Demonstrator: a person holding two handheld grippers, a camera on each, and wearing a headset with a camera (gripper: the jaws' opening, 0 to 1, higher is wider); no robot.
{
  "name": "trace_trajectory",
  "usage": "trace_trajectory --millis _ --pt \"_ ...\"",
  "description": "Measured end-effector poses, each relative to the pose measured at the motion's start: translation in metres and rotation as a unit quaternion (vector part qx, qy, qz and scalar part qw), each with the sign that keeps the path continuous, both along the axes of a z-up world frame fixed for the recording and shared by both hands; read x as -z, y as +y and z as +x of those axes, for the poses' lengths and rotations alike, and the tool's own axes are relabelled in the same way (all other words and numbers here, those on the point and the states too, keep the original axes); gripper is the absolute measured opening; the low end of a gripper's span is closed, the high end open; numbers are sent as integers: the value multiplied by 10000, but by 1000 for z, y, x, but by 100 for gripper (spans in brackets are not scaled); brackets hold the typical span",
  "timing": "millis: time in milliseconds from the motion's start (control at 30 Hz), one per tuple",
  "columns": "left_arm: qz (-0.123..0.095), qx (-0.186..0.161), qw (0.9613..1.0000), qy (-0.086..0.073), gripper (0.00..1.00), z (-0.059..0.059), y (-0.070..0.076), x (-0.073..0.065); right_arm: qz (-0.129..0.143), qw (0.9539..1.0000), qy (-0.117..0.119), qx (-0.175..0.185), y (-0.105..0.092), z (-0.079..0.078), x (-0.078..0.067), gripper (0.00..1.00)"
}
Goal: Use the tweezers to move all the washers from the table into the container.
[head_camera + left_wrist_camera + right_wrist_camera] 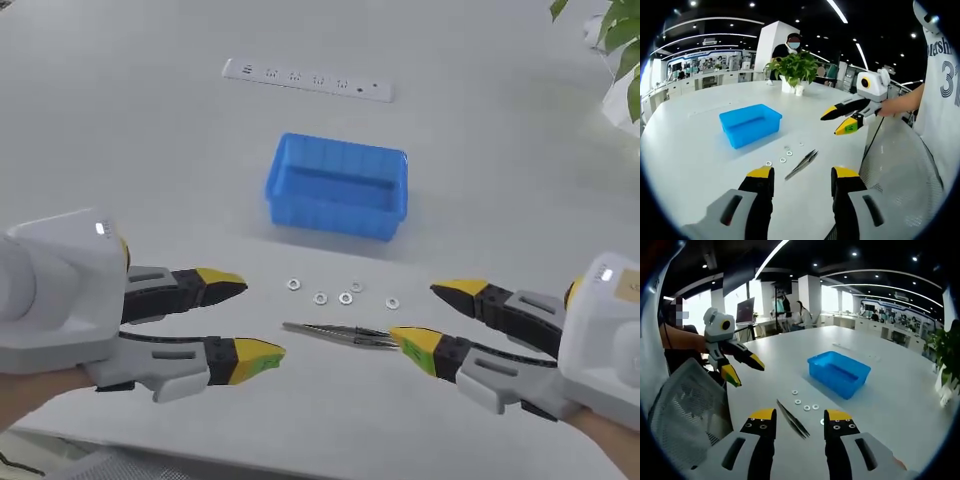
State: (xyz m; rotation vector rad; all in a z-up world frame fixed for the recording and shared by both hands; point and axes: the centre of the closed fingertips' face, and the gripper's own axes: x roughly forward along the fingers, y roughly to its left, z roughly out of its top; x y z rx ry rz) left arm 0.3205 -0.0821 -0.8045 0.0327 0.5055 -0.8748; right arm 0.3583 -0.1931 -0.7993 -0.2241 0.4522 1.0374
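Several small metal washers (344, 296) lie in a loose row on the white table, also seen as washers (783, 159) and washers (806, 407). Steel tweezers (340, 334) rest flat just in front of them; the same tweezers (801, 164) and tweezers (793, 421) lie between both grippers. Behind the washers stands the blue container (338, 186), container (750, 124), container (838, 372). My left gripper (246, 319) hovers left of the tweezers, open and holding nothing. My right gripper (436, 314) is open at the tweezers' right end.
A white power strip (306, 80) lies beyond the container. A potted plant (794, 72) stands at the far right of the table (500, 180). The table's front edge runs just under the grippers. A mesh chair (687, 400) sits below the left side.
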Motion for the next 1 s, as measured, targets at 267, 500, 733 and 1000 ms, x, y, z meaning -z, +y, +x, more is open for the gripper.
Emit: trace_trajectory --millis 267,500,733,1000 --pt "45 3 10000 19 50 2 -2 5 -32 10000 49 18 1 2 7 38" --pt "108 145 9998 44 48 6 -8 13 -147 9998 102 -77 3 2 18 38" --pt "113 195 9997 40 46 12 -12 19 -287 9992 121 -255 8 4 28 38" --pt "161 232 9996 35 45 15 -15 26 -369 9985 112 -381 12 6 35 37"
